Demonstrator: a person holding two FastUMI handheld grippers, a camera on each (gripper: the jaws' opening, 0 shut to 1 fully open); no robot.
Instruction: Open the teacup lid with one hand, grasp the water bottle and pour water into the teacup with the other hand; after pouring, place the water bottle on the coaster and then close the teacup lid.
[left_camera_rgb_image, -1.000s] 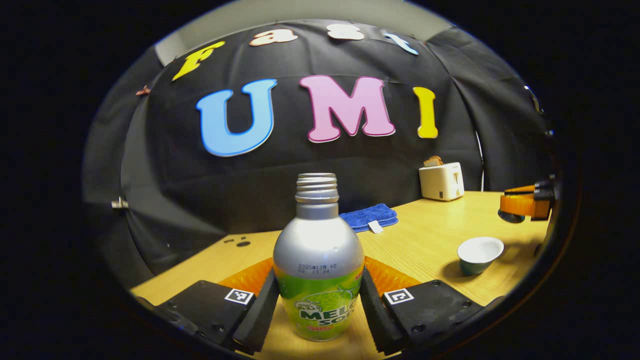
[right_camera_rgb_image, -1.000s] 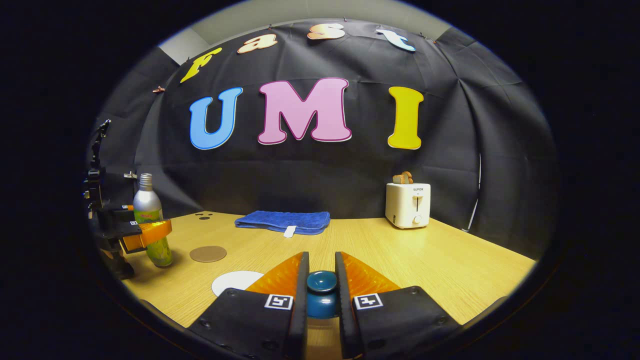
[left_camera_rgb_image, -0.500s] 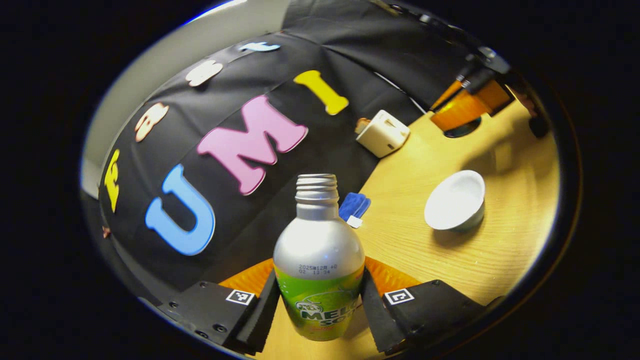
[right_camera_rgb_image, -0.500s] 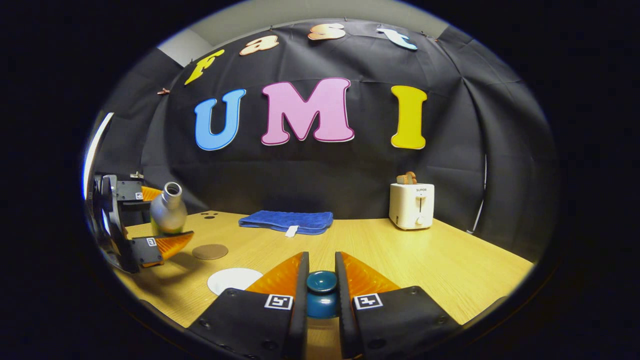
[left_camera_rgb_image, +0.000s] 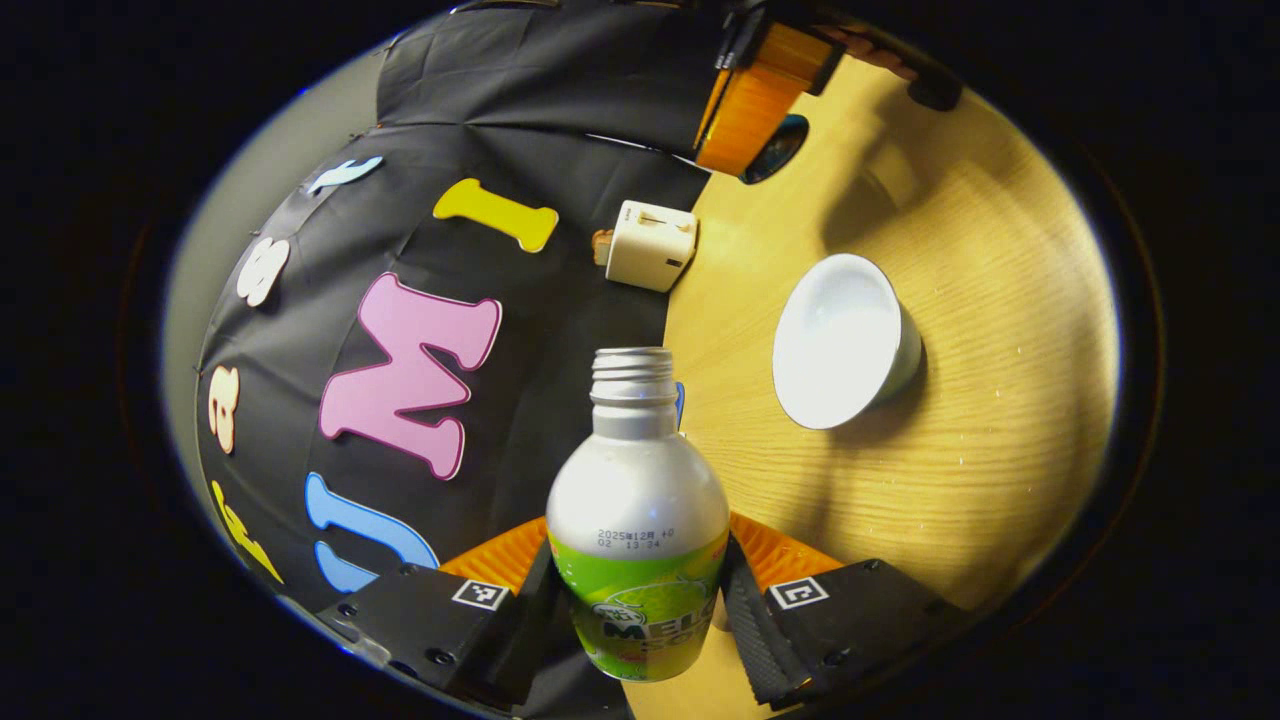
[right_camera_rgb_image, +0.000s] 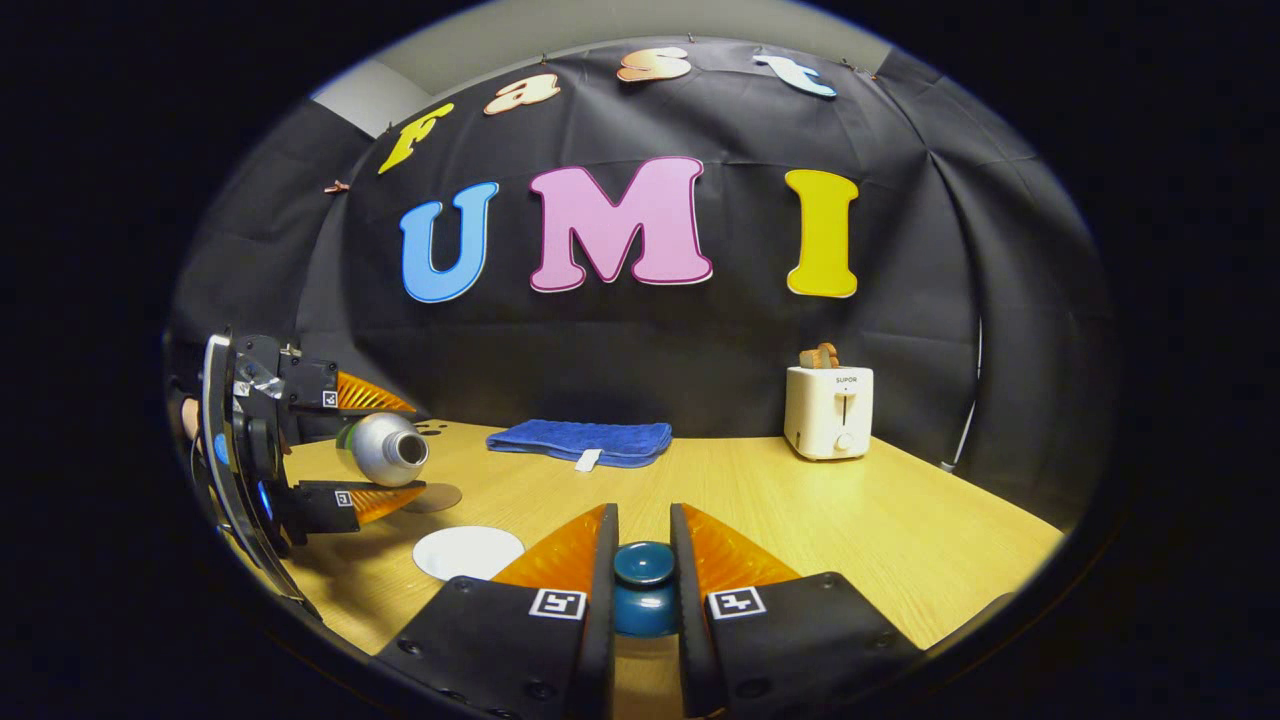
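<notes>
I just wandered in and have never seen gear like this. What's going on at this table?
A person works two tools. The left hand-held gripper is clamped on a silver metal bottle with a green label, tipped almost on its side with its open mouth toward a white-lined ceramic teacup on the wooden table. No water shows in the cup yet. The right hand-held gripper holds the cup's dark teal lid aside. A round brown coaster waits nearby.

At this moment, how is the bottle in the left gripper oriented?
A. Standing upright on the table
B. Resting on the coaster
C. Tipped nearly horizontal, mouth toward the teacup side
C: in the right gripper view the bottle lies nearly sideways in the left gripper, above the table.
</notes>
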